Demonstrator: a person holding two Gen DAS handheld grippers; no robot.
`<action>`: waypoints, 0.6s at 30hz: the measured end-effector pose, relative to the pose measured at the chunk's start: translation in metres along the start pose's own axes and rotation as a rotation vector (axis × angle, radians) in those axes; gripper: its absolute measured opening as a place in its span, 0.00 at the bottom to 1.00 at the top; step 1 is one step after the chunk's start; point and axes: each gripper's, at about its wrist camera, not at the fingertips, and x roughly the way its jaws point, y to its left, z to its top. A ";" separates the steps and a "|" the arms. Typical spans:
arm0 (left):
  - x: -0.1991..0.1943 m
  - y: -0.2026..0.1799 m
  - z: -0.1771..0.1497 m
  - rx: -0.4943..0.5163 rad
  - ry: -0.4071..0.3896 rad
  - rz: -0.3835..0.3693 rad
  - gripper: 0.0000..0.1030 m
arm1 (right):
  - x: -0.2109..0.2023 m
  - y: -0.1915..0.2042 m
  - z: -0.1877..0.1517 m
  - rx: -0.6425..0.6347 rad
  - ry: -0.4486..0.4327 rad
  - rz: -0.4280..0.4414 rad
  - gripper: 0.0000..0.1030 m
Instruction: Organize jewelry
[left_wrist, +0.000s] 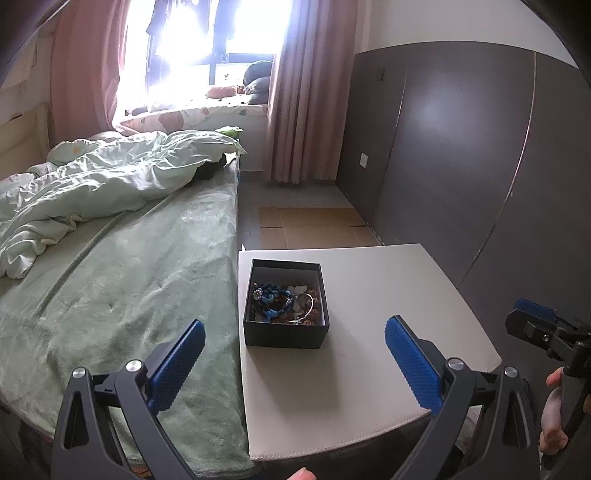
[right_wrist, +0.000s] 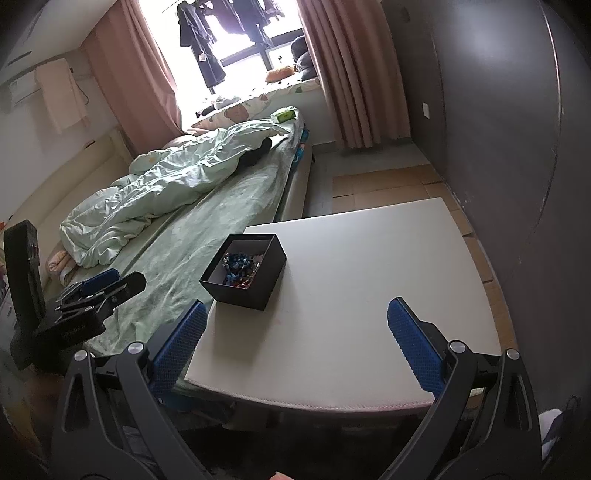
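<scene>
In the left wrist view, the left tool (left_wrist: 293, 349) was seen at the bottom of the frame with its blue pads spread wide and nothing held between them; its left pad was over the bed edge and its right pad over the white bench (left_wrist: 388, 332). Just beyond the gap, at the centre of the frame, an open black box (left_wrist: 286, 334) was set on the bench near its left edge, beside the bed (left_wrist: 122, 288). Inside the box the jewelry (left_wrist: 284, 299) was heaped: blue braided cords, a thin silver bangle and a pale butterfly-shaped piece could be made out, the rest being too tangled to tell. At the right edge of the same frame the right tool (left_wrist: 532, 314) was partly shown, gripped by a hand (left_wrist: 554, 413). In the right wrist view, the right tool (right_wrist: 295, 325) was likewise seen wide and empty at the bottom of the frame, above the near part of the bench, well apart from the box (right_wrist: 245, 291) at the centre left. The left tool (right_wrist: 107, 284) appeared at the left edge, above the bed. Farther off, a crumpled pale green quilt (left_wrist: 92, 184) was spread over the bed at the upper left, and pink curtains (left_wrist: 306, 103) were hung beside a bright window (left_wrist: 218, 33) at the top.
</scene>
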 end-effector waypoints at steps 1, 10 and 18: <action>-0.001 0.000 0.000 0.000 -0.001 0.001 0.92 | 0.000 0.001 0.000 -0.002 -0.003 0.001 0.95; -0.005 0.001 0.007 -0.001 -0.010 0.006 0.92 | 0.001 0.000 0.003 0.006 -0.016 0.005 0.95; -0.003 0.002 0.010 -0.008 -0.003 0.002 0.92 | 0.003 0.000 0.007 0.006 -0.020 0.006 0.95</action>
